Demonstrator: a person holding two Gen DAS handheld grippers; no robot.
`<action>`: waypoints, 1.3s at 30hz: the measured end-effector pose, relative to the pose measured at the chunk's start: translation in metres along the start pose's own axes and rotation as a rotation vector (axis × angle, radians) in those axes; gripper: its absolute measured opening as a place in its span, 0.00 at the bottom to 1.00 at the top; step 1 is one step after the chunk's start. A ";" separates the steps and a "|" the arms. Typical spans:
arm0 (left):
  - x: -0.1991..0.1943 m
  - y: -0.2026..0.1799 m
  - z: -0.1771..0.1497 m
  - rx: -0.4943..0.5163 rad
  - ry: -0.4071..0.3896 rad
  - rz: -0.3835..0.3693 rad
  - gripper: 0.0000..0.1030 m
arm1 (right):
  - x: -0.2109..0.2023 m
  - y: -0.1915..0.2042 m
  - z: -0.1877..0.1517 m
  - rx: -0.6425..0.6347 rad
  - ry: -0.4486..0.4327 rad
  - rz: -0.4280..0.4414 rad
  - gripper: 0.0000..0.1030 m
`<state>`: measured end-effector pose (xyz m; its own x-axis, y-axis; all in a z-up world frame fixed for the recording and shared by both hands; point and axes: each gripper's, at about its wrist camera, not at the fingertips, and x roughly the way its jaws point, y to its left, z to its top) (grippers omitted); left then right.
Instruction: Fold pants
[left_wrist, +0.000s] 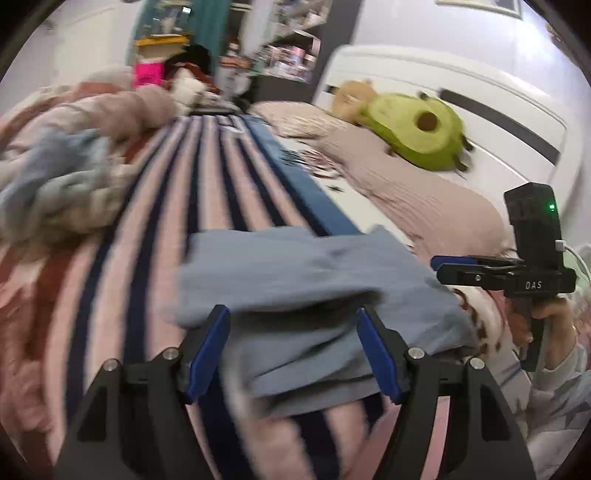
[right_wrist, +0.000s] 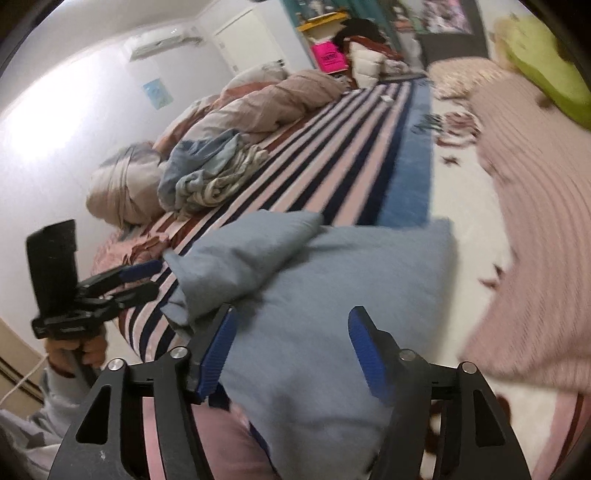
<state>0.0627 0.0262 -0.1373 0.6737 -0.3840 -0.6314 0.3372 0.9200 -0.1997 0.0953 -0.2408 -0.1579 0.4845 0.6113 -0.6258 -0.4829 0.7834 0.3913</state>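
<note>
The grey-blue pants (left_wrist: 295, 288) lie folded into a thick bundle on the striped blanket (left_wrist: 192, 177); they also show in the right wrist view (right_wrist: 325, 295). My left gripper (left_wrist: 293, 350) is open, its blue pads either side of the bundle's near edge, holding nothing. My right gripper (right_wrist: 291, 354) is open just over the bundle. The right gripper shows side-on at the bundle's right end in the left wrist view (left_wrist: 437, 267). The left gripper shows at the bundle's left end in the right wrist view (right_wrist: 155, 278), fingers slightly apart.
A pile of crumpled clothes (right_wrist: 207, 173) and a rolled duvet (right_wrist: 280, 96) lie on the left of the bed. A pink knitted blanket (right_wrist: 535, 221) and an avocado plush (left_wrist: 417, 129) lie on the right. The white headboard (left_wrist: 480, 107) stands behind.
</note>
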 end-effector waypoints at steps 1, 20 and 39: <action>-0.006 0.011 -0.003 -0.024 -0.013 0.033 0.65 | 0.008 0.011 0.006 -0.036 0.007 -0.012 0.64; -0.017 0.100 -0.048 -0.227 -0.061 0.093 0.65 | 0.140 0.117 0.043 -0.405 0.081 -0.250 0.37; 0.026 0.029 -0.020 -0.126 0.030 0.050 0.65 | -0.013 -0.018 -0.055 0.258 -0.099 -0.164 0.17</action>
<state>0.0770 0.0441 -0.1744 0.6672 -0.3365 -0.6645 0.2172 0.9412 -0.2586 0.0575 -0.2687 -0.1943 0.6152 0.4722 -0.6314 -0.1975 0.8676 0.4563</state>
